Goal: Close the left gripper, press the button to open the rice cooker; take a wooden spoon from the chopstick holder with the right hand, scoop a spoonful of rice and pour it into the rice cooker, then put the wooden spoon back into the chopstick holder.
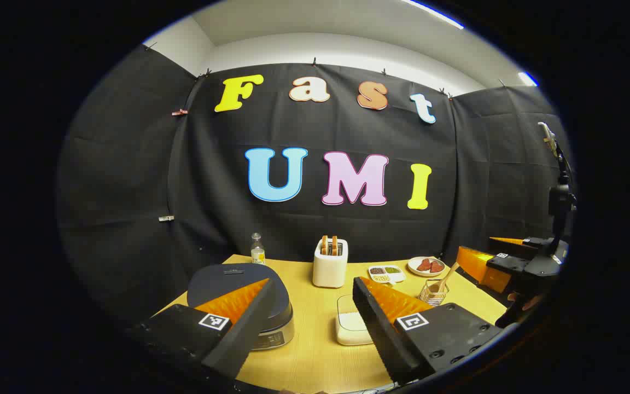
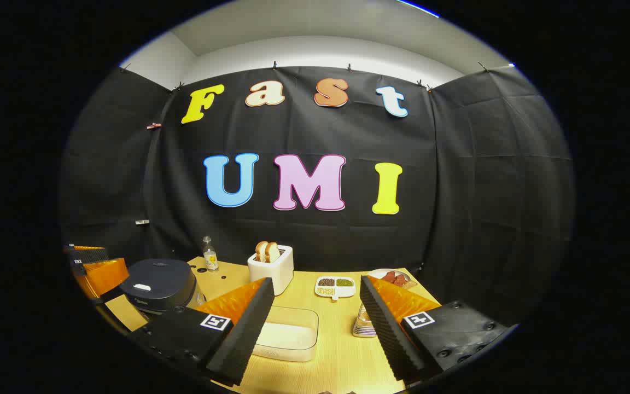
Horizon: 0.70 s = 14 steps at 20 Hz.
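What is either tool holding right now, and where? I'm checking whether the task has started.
Nothing. Left tool and right tool are both open and empty; the wooden spoon sits in its holder.

Both views look level across the table (image 1: pixel 315 350) toward the back wall, sharing toaster (image 1: pixel 330 264) and rice cooker (image 2: pixel 159 284).

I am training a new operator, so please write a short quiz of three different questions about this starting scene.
1. True or false: the rice cooker has its lid open.
2. Which item holds the wooden spoon? A) toaster B) chopstick holder C) bottle
3. Fill in: both the left gripper and the right gripper have their jaws ____.

Key: 1. False, the lid is down. 2. B. 3. open, holding nothing.
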Each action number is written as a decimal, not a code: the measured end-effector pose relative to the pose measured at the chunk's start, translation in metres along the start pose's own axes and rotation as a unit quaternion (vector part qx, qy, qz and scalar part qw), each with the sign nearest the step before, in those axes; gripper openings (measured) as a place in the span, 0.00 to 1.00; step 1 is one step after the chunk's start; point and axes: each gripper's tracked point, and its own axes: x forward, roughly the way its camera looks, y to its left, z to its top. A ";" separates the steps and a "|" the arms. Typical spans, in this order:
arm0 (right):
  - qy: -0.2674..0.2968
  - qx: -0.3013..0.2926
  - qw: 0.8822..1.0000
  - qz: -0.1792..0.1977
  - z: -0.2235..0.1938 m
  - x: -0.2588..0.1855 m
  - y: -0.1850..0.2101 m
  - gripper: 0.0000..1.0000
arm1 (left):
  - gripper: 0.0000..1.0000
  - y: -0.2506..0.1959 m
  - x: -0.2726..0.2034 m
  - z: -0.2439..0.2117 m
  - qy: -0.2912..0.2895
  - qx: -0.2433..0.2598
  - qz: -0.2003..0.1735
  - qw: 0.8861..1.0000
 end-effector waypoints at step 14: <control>-0.024 0.013 0.998 -0.059 0.012 -0.011 -0.026 0.99 | 0.95 0.013 0.027 0.002 -0.005 -0.006 -0.021 1.000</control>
